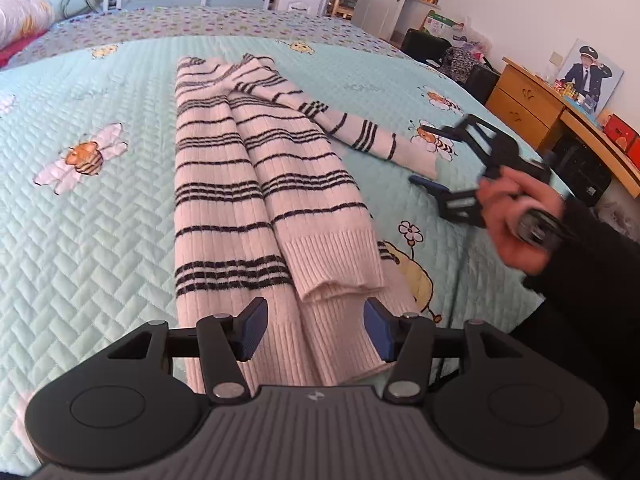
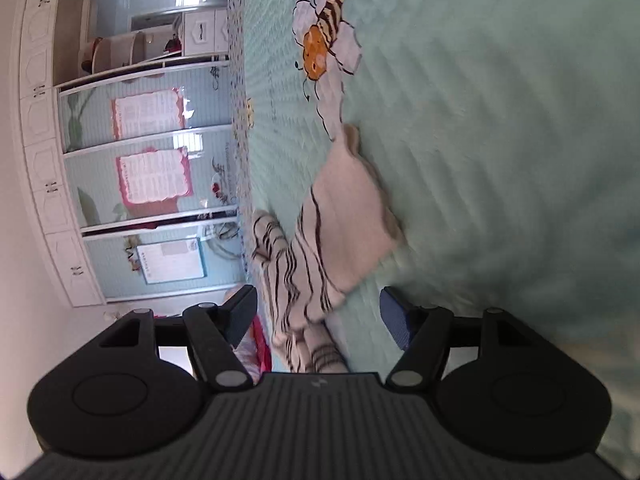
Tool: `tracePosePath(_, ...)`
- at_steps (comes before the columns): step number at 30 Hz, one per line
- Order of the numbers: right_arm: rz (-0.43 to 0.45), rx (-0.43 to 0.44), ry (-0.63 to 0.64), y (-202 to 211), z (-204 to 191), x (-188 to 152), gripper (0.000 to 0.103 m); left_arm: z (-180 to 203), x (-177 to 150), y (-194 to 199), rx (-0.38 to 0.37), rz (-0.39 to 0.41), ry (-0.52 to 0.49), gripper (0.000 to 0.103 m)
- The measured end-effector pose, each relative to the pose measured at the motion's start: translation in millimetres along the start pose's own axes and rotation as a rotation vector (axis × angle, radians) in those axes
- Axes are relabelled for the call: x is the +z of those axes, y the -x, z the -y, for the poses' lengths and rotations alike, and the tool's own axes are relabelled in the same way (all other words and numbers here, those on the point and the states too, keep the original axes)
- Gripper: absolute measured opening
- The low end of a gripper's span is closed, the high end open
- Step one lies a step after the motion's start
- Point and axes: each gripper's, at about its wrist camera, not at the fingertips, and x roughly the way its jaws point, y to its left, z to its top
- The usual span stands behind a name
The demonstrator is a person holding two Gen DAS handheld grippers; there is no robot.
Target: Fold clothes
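A white knit sweater (image 1: 224,184) with dark stripes lies lengthwise on the bed, its body folded into a narrow strip. One sleeve (image 1: 360,132) still stretches out to the right. My left gripper (image 1: 316,328) hovers open over the ribbed hem, which shows between the blue pads without being pressed. A hand holds my right gripper (image 1: 430,156), rolled on its side, at the sleeve's cuff. In the right wrist view that gripper (image 2: 318,314) is open, and the striped sleeve (image 2: 316,344) runs through the gap toward the sweater body (image 2: 348,216).
The bed carries a mint quilted cover (image 1: 100,240) with bee and flower patches. A pillow (image 1: 20,20) lies at the far left. A wooden desk (image 1: 532,96) and dark chairs stand beyond the bed's right edge. Wardrobe doors (image 2: 152,184) line the far wall.
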Motion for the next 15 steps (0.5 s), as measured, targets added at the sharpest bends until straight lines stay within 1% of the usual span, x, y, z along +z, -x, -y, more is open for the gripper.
tracePosePath(4,0.048,-0.026,0.008,-25.3,-12.0,11.9,0.068,-3.3,-2.1,3.7,0.030,-0.009,0.016,0.057)
tracePosePath(6,0.075,-0.004,0.027,-31.9,-16.4,15.9,0.068,-4.8,-2.4,3.6,0.038,-0.017,0.015,0.057)
tracePosePath(7,0.080,-0.006,0.047,-34.9,-19.2,18.6,0.065,-5.5,-2.2,3.4,0.039,-0.018,0.015,0.057)
tracePosePath(9,0.072,-0.014,0.080,-39.4,-22.7,23.5,0.045,-6.8,-1.8,3.0,0.040,-0.018,0.015,0.057)
tracePosePath(10,0.064,-0.011,0.105,-39.4,-25.8,23.8,0.022,-7.8,-1.3,2.4,0.041,-0.017,0.015,0.057)
tracePosePath(11,0.060,-0.016,0.148,-39.2,-31.6,22.5,0.013,-8.9,-1.0,1.9,0.041,-0.016,0.017,0.057)
tracePosePath(15,0.058,-0.045,0.410,-38.3,-75.1,14.2,0.012,-12.1,-0.5,1.7,0.043,-0.012,0.019,0.058)
